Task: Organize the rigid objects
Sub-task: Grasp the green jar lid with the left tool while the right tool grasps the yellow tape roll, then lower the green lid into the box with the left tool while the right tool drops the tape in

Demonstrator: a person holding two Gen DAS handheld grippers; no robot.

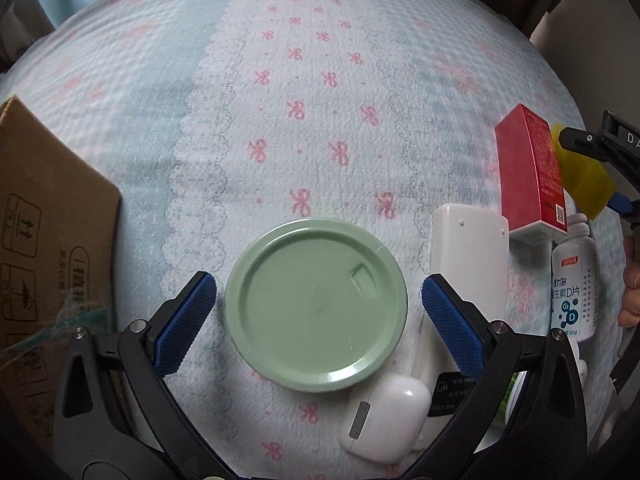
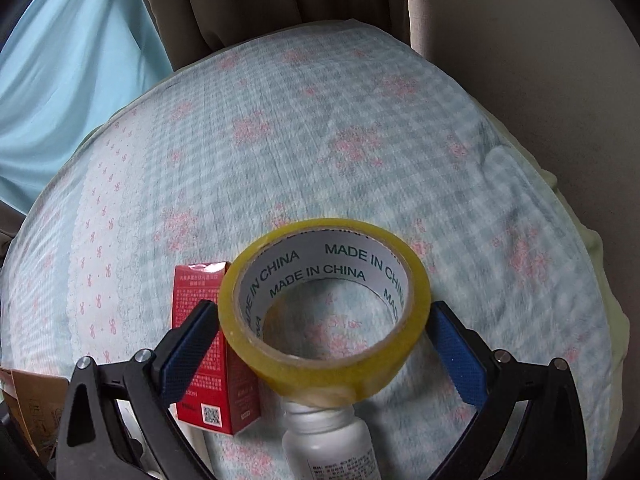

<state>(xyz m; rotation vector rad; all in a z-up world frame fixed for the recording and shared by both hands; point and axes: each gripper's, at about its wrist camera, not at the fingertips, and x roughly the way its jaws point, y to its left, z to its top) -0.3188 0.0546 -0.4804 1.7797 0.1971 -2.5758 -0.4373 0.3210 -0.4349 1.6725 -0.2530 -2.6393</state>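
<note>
A pale green round lid [image 1: 316, 304] lies flat on the patterned cloth. My left gripper [image 1: 318, 284] points down over it, open, a blue pad on each side and a small gap to the rim. In the right wrist view a yellow tape roll [image 2: 320, 376] leans on the cap of a white bottle [image 2: 328, 444]. My right gripper [image 2: 322, 306] straddles the roll, jaws wide, the pad tips level with its sides; I see no squeeze. The left wrist view shows the tape roll [image 1: 586, 184] edge-on at the far right, between the right gripper's fingers.
A cardboard box [image 1: 48, 220] stands at the left. Right of the lid lie a white remote [image 1: 468, 264], a white earbud case [image 1: 384, 420], a red carton [image 1: 528, 168] and the white bottle [image 1: 572, 284]. A hand [image 1: 632, 292] shows at the right edge. Curtains hang behind.
</note>
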